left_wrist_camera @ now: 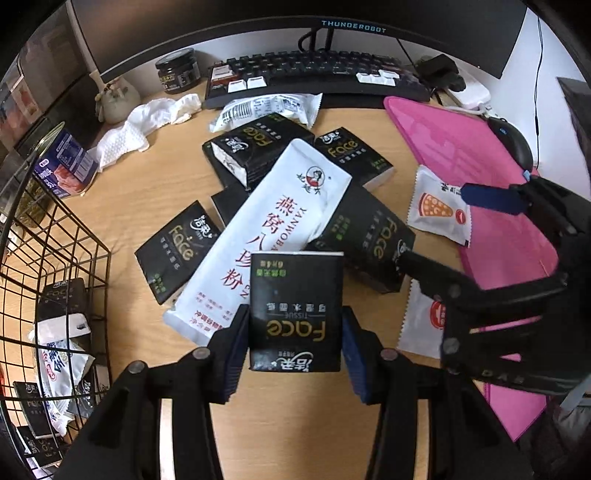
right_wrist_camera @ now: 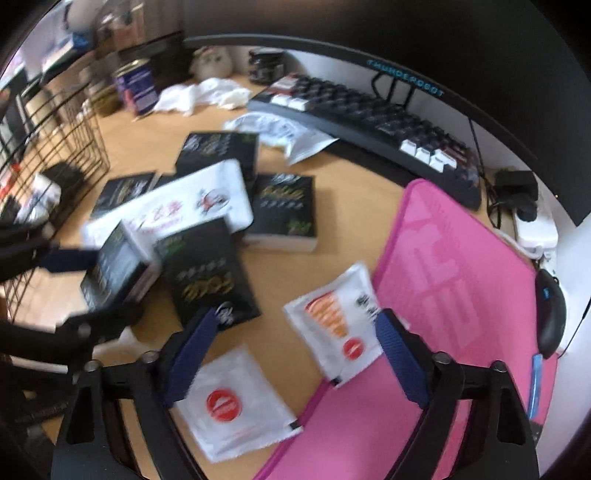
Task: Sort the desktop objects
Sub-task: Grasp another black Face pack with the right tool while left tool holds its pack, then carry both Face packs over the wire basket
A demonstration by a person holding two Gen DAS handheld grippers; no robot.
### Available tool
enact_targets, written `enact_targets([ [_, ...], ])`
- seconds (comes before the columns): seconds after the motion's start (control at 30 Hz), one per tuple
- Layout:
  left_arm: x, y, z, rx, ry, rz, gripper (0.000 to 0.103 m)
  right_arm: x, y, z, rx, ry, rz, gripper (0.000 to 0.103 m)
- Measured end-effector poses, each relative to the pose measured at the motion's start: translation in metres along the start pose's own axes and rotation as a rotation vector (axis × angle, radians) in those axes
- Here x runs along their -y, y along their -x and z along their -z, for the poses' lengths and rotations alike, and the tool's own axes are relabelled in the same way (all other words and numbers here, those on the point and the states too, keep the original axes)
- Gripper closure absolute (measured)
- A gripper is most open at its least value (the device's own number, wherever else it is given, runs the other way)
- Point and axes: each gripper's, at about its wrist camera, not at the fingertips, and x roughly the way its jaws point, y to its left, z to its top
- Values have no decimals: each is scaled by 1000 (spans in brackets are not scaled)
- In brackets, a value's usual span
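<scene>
My left claw [left_wrist_camera: 294,341] pinched a black "Face TISSUE" packet [left_wrist_camera: 295,306] above the wooden desk [left_wrist_camera: 122,206], over a long white "YANWOBA" pouch [left_wrist_camera: 273,229]. My right claw [right_wrist_camera: 291,354] stood spread, empty, over white pizza-print sachets [right_wrist_camera: 338,326]. "THUNDEROBOT" marked the monitor [left_wrist_camera: 352,27]. Only the left view showed packets inside the black wire basket [left_wrist_camera: 55,258]; the right view was blurred.

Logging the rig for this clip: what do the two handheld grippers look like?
Both match: the left gripper and right gripper have black plastic frames with round metal-looking pivot bolts and two flat fingers faced with ribbed dark-blue pads. No cables or sleeves are visible.
</scene>
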Motion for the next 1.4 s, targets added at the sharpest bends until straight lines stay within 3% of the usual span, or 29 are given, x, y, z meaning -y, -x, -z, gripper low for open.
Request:
enact_targets([
  [0.17, -10, 12, 12, 16, 28, -35, 51, 1, 8, -4, 32, -27, -78, 21],
  [0.43, -38, 15, 29, -1, 89, -58, 51, -37, -5, -25, 20, 80, -148, 22],
  [0.47, -40, 15, 30, -3, 91, -60, 51, -40, -10, -27, 8, 90, -143, 26],
  [0.53, -42, 15, 31, -5, 92, -62, 51, -43, -19, -27, -23, 100, -119, 57],
  [0.83, -36, 19, 30, 8, 66, -50, 51, -28, -5, -21, -15, 21, -138, 57],
  [1.4, 5, 49, 37, 60, -10, -37, 51, -19, 67, 36, 68, -46, -97, 57],
])
